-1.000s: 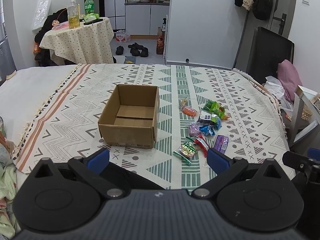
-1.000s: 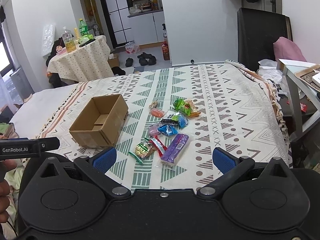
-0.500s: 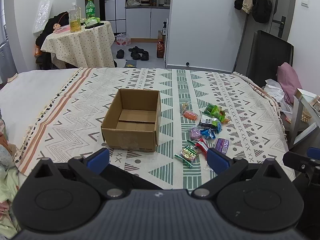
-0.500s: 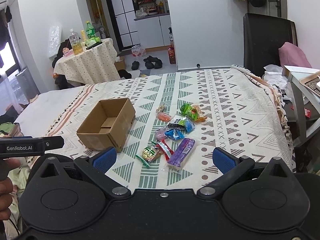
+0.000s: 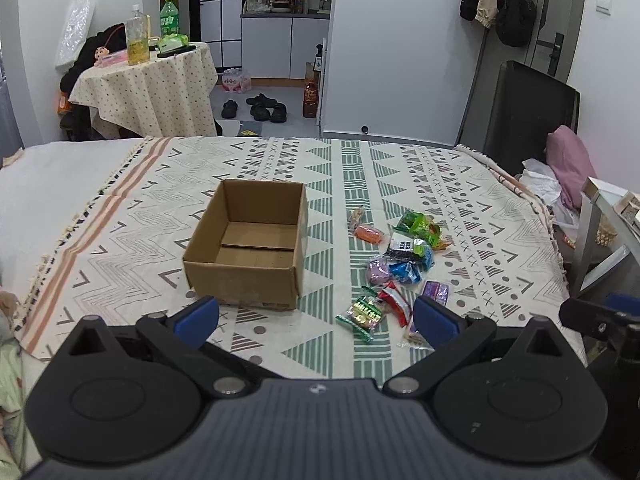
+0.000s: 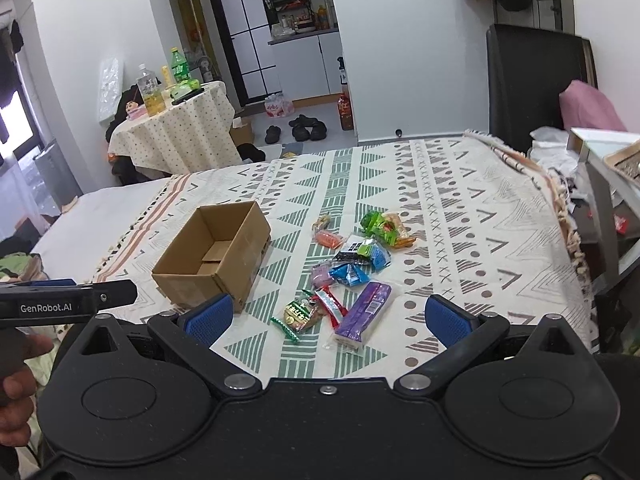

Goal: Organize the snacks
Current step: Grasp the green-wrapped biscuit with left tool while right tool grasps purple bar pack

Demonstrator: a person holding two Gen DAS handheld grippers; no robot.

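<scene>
An open cardboard box (image 5: 248, 246) (image 6: 212, 256) sits empty on the patterned bedspread (image 5: 400, 168). To its right lies a loose cluster of several snack packets: a green bag (image 5: 420, 224) (image 6: 378, 222), an orange packet (image 5: 368, 234), a blue one (image 5: 404, 272) (image 6: 348, 274), a purple bar (image 6: 364, 314) (image 5: 435, 291), and a gold-green packet (image 5: 362, 312) (image 6: 300, 314). My left gripper (image 5: 316, 318) hovers open over the near edge of the bed, nothing between its fingers. My right gripper (image 6: 326, 318) is open too, held above the nearest packets.
A round table with a dotted cloth (image 5: 152, 84) holding bottles stands beyond the bed at the left. Shoes (image 5: 260, 108) lie on the floor. A black chair (image 5: 524, 112) and a white side table (image 5: 608, 216) stand at the right. A hand (image 6: 16, 384) holds the left gripper.
Both grippers have risen and pulled back slightly, so the box and snacks sit lower in each view. Neither gripper has closed; nothing on the bed has moved.
</scene>
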